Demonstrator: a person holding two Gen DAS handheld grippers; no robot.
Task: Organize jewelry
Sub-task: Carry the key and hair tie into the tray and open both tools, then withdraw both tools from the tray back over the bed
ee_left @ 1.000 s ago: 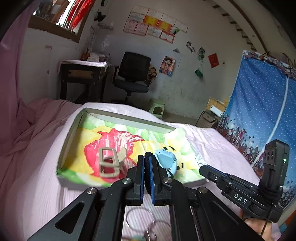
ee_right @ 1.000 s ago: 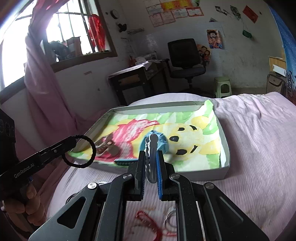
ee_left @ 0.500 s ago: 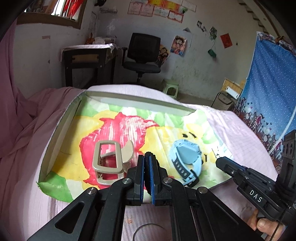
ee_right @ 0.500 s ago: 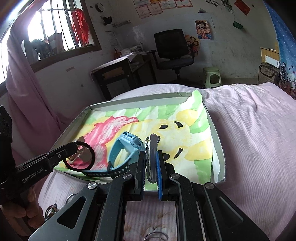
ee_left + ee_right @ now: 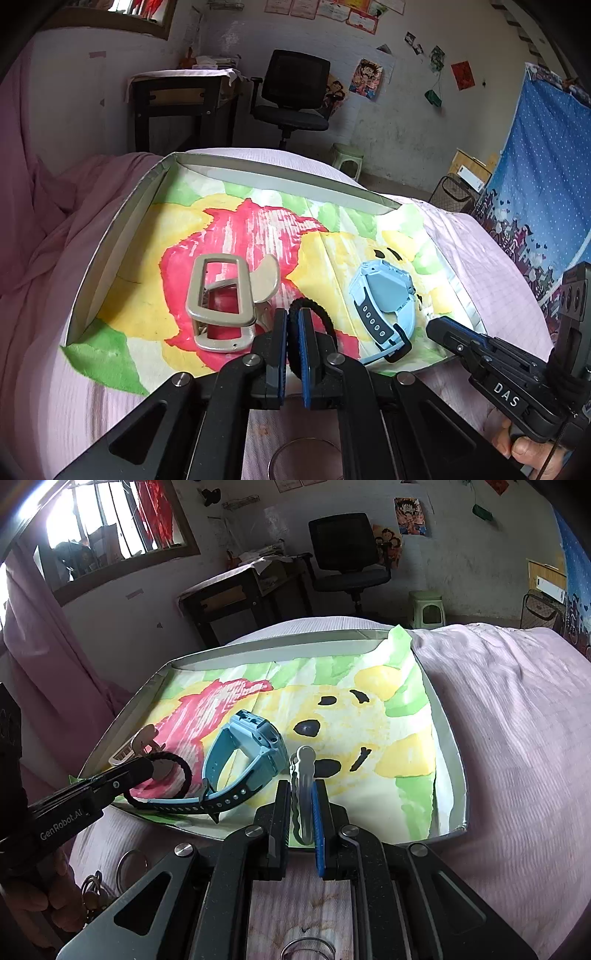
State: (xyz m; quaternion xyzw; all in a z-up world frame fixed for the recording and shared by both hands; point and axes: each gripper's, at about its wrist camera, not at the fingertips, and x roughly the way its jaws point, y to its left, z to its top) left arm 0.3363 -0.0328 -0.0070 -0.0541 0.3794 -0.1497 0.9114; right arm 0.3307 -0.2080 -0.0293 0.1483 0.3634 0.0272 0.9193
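A shallow grey tray (image 5: 122,236) lined with a bright painted paper lies on the pink bed. In it rest a beige claw clip (image 5: 221,302) and a light blue watch (image 5: 384,299) with a dark strap. My left gripper (image 5: 293,317) is shut on a black braided hair tie (image 5: 325,321), held low over the tray's near edge beside the claw clip. My right gripper (image 5: 301,790) is shut on a slim silver hair clip (image 5: 304,768), which sticks out over the tray just right of the watch (image 5: 251,760). The left gripper (image 5: 144,768) and the hair tie (image 5: 184,775) show at the left.
Thin metal rings (image 5: 131,862) and a small ring bunch (image 5: 92,886) lie on the pink sheet in front of the tray. The right gripper's tip (image 5: 436,326) reaches the tray's near right corner. A desk (image 5: 177,96), office chair (image 5: 295,92) and green stool (image 5: 345,155) stand beyond the bed.
Both grippers have come forward and down to the tray's near edge, so the tray fills more of each view. The hair tie and the silver clip stay gripped.
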